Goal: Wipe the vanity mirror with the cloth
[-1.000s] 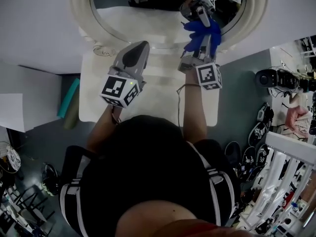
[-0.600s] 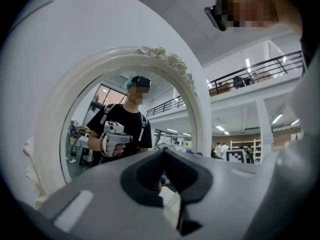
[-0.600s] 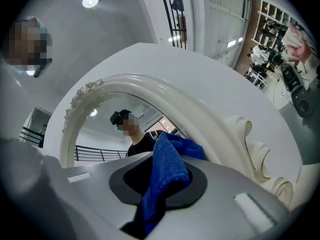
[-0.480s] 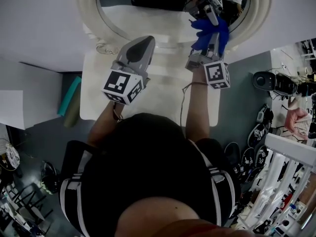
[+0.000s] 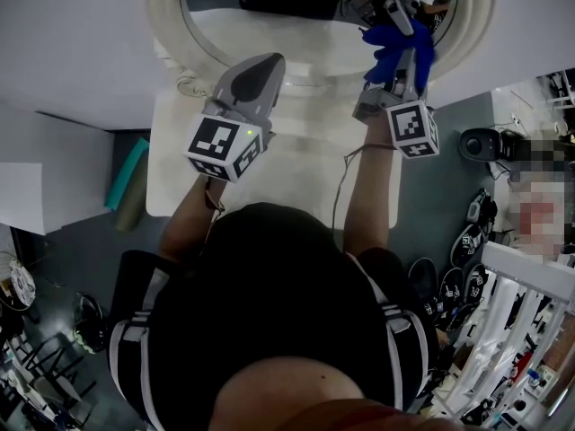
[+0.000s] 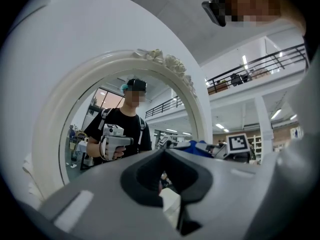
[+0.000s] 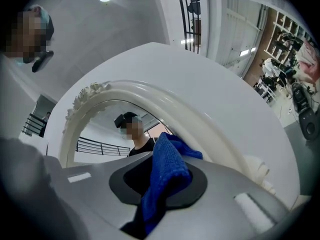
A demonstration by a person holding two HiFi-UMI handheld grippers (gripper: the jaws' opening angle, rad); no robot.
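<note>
Our right gripper (image 5: 402, 61) is clamped on the blue cloth (image 5: 395, 43), jaws pinching a bunched fold, the rest sticking out past the tips. Cloth sits against the glass of the vanity mirror (image 5: 269, 36), right side, just inside the white frame (image 5: 463, 25). Our left gripper (image 5: 258, 72) has its jaws pressed together on nothing, pointed at the mirror's lower edge, over the white tabletop (image 5: 296, 169).
</note>
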